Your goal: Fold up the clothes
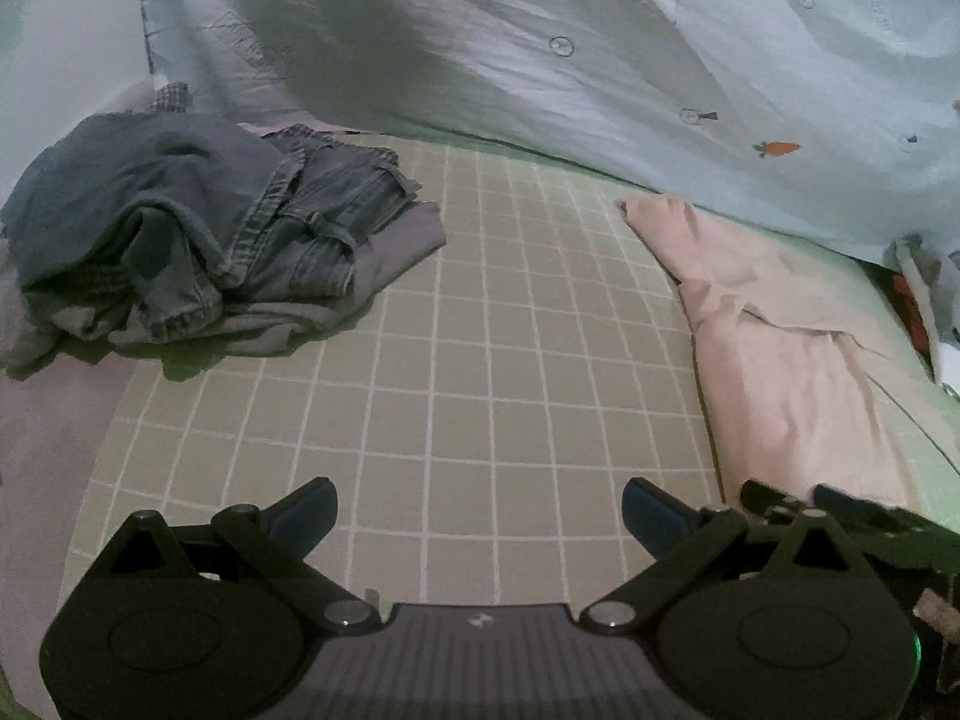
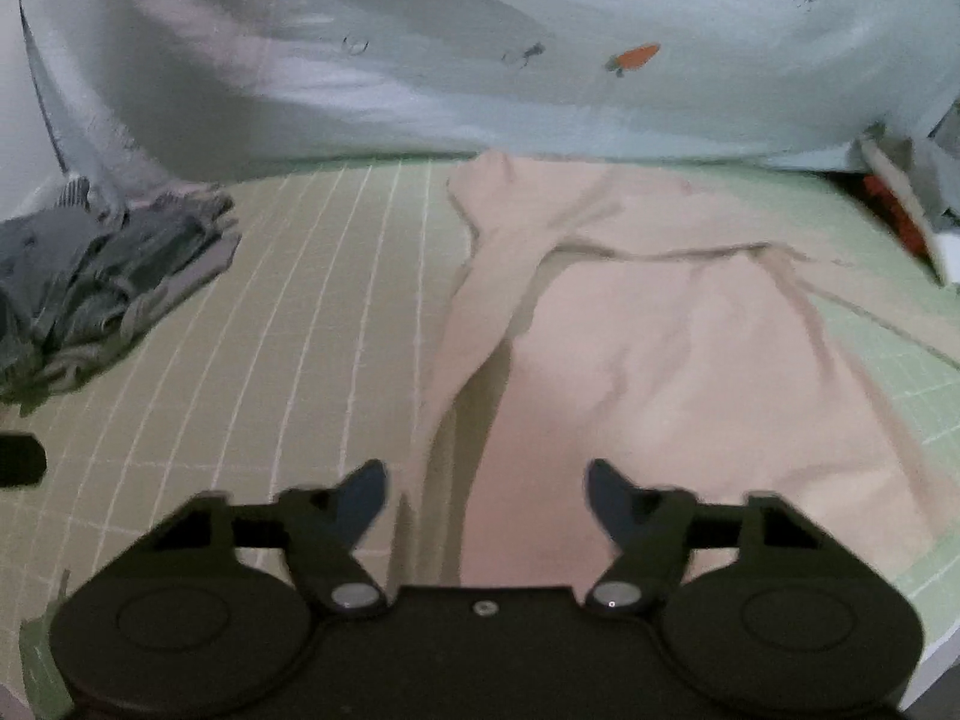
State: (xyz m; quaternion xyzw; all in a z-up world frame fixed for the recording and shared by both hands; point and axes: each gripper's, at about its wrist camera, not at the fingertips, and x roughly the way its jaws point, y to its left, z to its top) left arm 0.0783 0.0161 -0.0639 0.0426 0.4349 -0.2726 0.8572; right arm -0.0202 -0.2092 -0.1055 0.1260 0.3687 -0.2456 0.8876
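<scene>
The pink garment [image 2: 660, 372] lies along the bed's right side, its long axis running away from the right tool [image 2: 486, 495], which hovers nearest, fingers apart and empty. The left tool [image 1: 480, 510], likewise spread, faces the checked mat [image 1: 468, 360].

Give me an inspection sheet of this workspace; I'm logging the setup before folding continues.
Surface: green checked sheet, bare in the middle.
Job's things: pink garment spread flat at right, one edge folded over; heap of jeans and grey clothes at left, unfolded.
Clutter: red and white items at the far right edge, unclear.
Grippers: left gripper open over the sheet, holding nothing; right gripper open above the pink garment.
Cables: nothing seen.
Surroundings: pale blue carrot-print duvet bunched behind; white wall at left.
</scene>
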